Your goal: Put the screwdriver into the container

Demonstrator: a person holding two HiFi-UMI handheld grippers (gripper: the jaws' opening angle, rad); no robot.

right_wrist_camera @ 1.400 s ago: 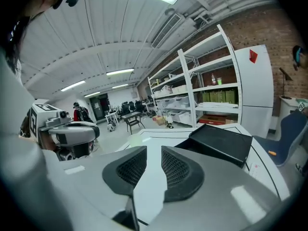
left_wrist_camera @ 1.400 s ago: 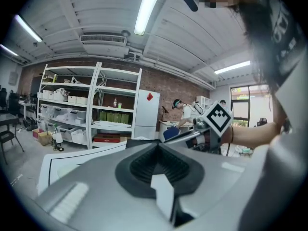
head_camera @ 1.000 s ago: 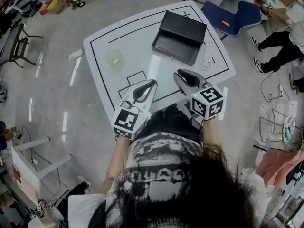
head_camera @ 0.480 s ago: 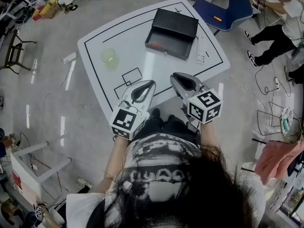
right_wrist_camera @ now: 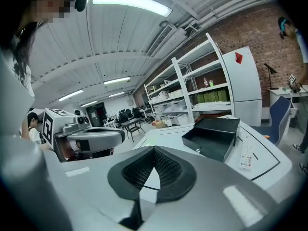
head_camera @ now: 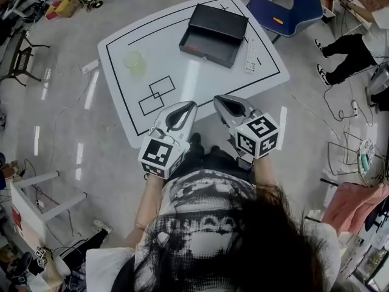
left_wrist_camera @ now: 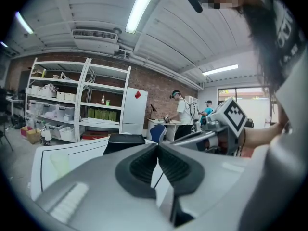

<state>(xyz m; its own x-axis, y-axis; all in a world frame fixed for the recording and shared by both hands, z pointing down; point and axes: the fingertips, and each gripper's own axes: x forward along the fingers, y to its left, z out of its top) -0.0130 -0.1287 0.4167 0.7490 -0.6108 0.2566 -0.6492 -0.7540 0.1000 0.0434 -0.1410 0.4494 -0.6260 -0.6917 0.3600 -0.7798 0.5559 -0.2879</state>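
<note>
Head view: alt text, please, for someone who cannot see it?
Seen from above, a person holds the left gripper and right gripper, both shut and empty, before a white table bearing a black container, a remote and a green cup.

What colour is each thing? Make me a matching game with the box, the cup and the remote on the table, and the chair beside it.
Things:
1. box
2. cup
3. remote
4. chair

Colours:
A. blue
B. white
C. black
D. pale green

Pairs: 1-C, 2-D, 3-B, 4-A.
</note>
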